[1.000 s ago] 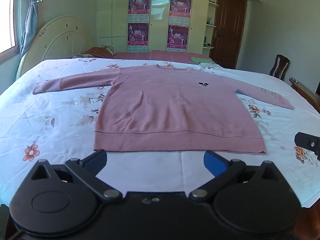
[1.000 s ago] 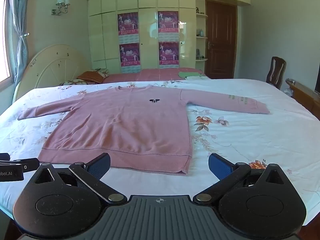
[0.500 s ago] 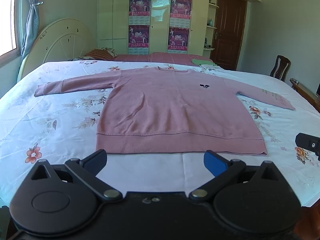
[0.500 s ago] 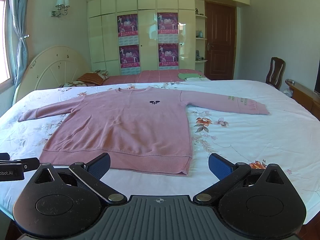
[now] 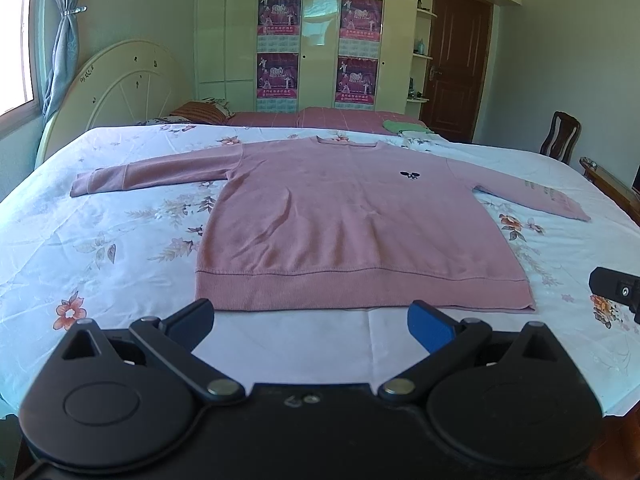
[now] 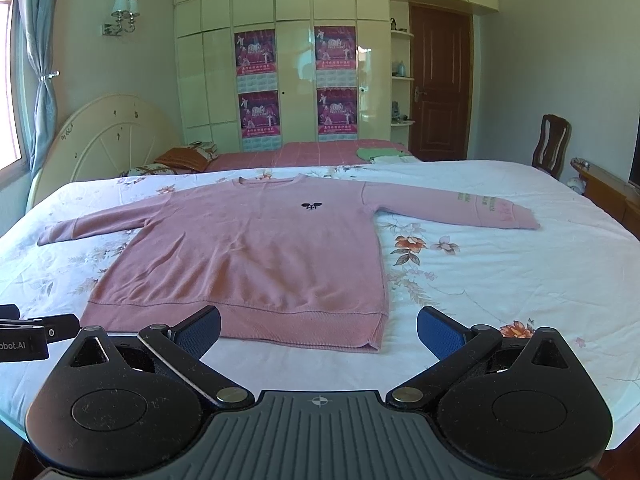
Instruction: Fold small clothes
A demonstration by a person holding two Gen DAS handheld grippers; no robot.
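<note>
Left wrist view: pink sweatshirt (image 5: pixel 352 224) lies flat at frame centre on the floral bed (image 5: pixel 100 248), neckline far, hem near, sleeves spread sideways. Left gripper (image 5: pixel 310 318) and right gripper (image 6: pixel 318 326) jaws open, empty.

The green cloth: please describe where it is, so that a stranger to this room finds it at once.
Start at the bed with the white floral sheet, where the pink sweater lies flat. Behind it is a red cover near the wardrobe. The green cloth lies at that cover's end toward the door, the only green thing there.
</note>
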